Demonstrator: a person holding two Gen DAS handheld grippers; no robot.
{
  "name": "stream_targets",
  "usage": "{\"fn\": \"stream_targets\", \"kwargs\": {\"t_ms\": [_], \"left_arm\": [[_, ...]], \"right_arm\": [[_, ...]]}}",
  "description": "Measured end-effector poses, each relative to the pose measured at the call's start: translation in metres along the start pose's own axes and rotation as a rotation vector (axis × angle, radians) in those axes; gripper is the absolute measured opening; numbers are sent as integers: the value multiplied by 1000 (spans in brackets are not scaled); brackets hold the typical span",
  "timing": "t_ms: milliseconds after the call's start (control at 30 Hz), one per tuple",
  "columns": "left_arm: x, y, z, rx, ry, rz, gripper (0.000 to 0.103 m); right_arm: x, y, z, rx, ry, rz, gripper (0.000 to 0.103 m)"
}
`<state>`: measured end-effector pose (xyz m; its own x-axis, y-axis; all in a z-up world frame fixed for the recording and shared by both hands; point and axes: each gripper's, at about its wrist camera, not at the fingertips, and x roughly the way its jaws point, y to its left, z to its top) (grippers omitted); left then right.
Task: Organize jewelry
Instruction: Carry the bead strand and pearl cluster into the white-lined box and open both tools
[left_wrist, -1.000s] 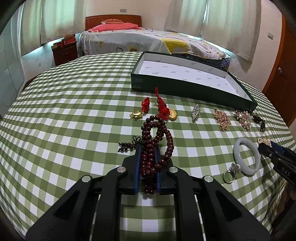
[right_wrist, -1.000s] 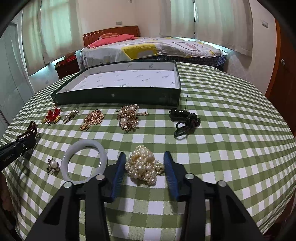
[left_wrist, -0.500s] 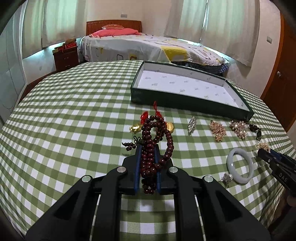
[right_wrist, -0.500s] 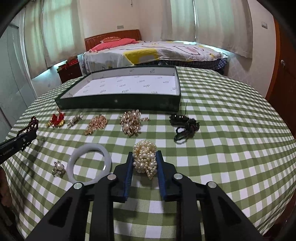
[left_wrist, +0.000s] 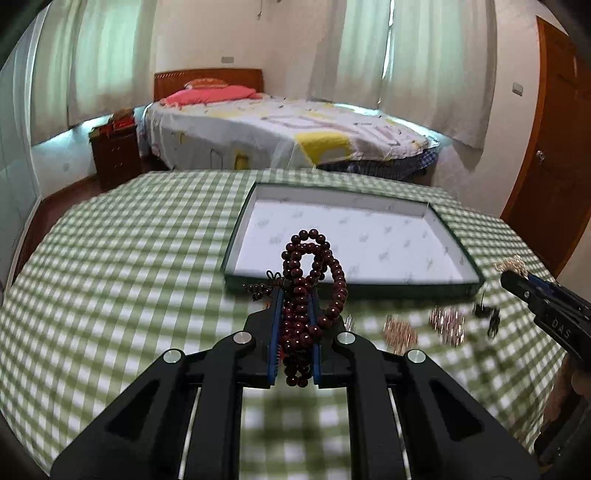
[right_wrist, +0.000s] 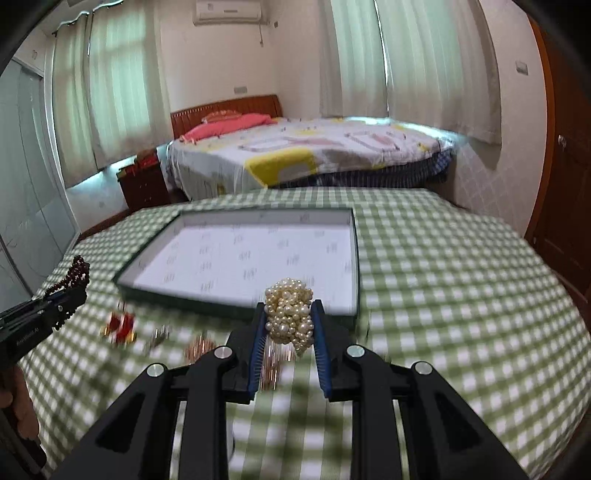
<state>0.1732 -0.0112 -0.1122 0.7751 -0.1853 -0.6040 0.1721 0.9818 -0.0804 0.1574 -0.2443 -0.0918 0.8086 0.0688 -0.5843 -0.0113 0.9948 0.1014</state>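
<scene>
My left gripper (left_wrist: 294, 295) is shut on a dark red bead bracelet (left_wrist: 308, 280) and holds it in the air in front of the near rim of the green box (left_wrist: 354, 286), whose white lining is bare. My right gripper (right_wrist: 289, 308) is shut on a pearl bracelet (right_wrist: 290, 317) and holds it above the table, before the near wall of the box (right_wrist: 221, 306). The right gripper shows at the right edge of the left wrist view (left_wrist: 517, 282), the left gripper at the left of the right wrist view (right_wrist: 70, 295).
Blurred brooches (left_wrist: 399, 332) and a black cord piece (left_wrist: 487, 314) lie on the green checked tablecloth (left_wrist: 110, 295) before the box. A red and gold charm (right_wrist: 120, 326) lies left. A bed (left_wrist: 280, 136) and a wooden door (left_wrist: 554, 147) stand beyond the table.
Both grippers have risen from the table and moved toward the box. The right gripper closed on the pearl bracelet and lifted it. The left lifted the bead bracelet.
</scene>
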Motion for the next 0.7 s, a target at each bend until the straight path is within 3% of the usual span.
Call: {"fn": "stream_targets", "kwargs": {"t_ms": [233, 400, 700], "left_arm": [[44, -12, 42, 50, -35, -9, 13], [92, -7, 48, 54, 51, -33, 13], [138, 4, 33, 38, 191, -53, 13]], "right_arm": [[38, -7, 34, 8, -17, -12, 25], [74, -15, 33, 10, 54, -21, 25], [110, -16, 16, 8, 184, -23, 25]]}}
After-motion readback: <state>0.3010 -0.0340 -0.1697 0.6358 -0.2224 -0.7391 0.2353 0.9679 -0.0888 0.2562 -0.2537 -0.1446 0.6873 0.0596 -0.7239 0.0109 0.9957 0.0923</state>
